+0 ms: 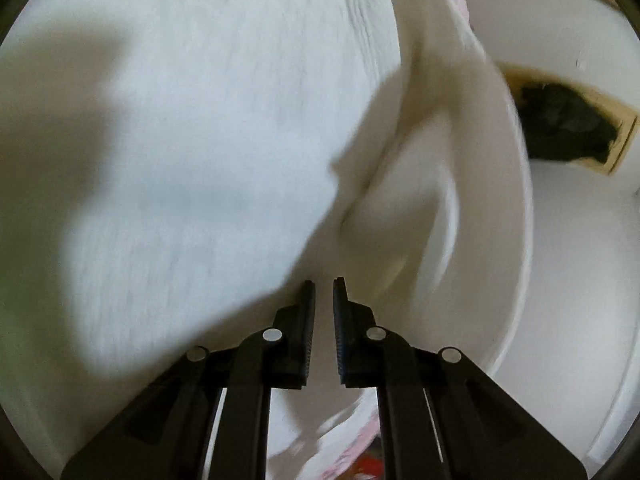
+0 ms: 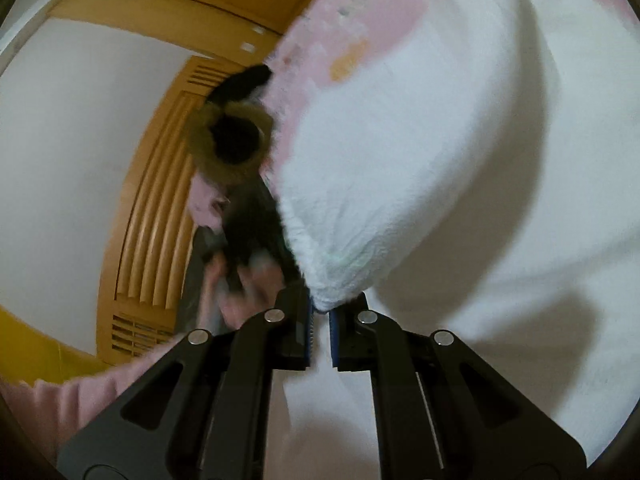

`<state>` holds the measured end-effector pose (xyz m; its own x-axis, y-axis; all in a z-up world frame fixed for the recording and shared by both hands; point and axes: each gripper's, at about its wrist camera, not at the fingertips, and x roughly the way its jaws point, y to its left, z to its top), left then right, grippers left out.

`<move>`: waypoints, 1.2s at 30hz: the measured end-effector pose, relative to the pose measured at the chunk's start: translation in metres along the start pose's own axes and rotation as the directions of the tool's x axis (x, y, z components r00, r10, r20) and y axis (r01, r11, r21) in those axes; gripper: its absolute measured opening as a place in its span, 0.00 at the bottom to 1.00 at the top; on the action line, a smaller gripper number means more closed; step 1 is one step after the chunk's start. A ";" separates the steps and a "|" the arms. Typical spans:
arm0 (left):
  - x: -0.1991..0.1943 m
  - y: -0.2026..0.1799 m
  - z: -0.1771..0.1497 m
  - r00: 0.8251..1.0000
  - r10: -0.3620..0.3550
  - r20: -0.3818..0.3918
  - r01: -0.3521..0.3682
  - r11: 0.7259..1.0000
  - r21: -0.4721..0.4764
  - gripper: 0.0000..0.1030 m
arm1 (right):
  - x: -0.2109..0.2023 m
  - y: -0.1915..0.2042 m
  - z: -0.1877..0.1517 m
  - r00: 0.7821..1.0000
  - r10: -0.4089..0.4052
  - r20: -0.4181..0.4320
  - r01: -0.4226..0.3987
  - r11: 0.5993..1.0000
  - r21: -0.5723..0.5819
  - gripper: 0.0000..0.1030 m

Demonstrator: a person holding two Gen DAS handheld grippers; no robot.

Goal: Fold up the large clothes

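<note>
Right gripper (image 2: 321, 312) fingers clench white garment (image 2: 400, 160); left gripper (image 1: 324, 292) grasps it too.

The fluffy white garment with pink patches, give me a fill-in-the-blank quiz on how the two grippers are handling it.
1. The right gripper pinches a ____ of the fluffy white garment with pink patches.
2. The left gripper has its jaws nearly closed with ____ between them.
3. The slatted panel behind the garment is made of ____.

Missing words: corner; nothing; wood
</note>
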<state>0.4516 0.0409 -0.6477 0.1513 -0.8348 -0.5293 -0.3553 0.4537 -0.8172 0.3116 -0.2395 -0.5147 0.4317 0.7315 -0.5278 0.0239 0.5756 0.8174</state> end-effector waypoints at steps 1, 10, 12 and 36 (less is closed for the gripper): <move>0.001 -0.002 0.006 1.000 -0.016 -0.001 0.016 1.000 -0.003 0.08 | 0.006 -0.009 -0.011 1.000 -0.023 -0.008 0.023 1.000 0.014 0.05; -0.033 -0.027 0.019 0.999 -0.019 0.050 0.017 0.999 0.041 0.09 | 0.012 -0.041 -0.024 0.994 -0.106 -0.004 0.106 0.988 0.115 0.54; -0.046 -0.024 0.016 0.996 -0.051 0.078 0.052 0.999 -0.006 0.09 | -0.007 -0.038 -0.027 0.992 -0.123 0.000 0.122 0.985 0.121 0.57; -0.014 -0.071 0.003 0.985 0.131 0.111 -0.140 0.987 0.079 0.10 | -0.038 -0.035 0.178 0.970 -0.114 0.213 0.132 0.989 -0.069 0.04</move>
<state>0.4777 0.0211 -0.5828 0.2053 -0.7283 -0.6538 -0.2995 0.5893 -0.7504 0.4548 -0.3524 -0.4826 0.6083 0.5661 -0.5564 0.0181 0.6908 0.7228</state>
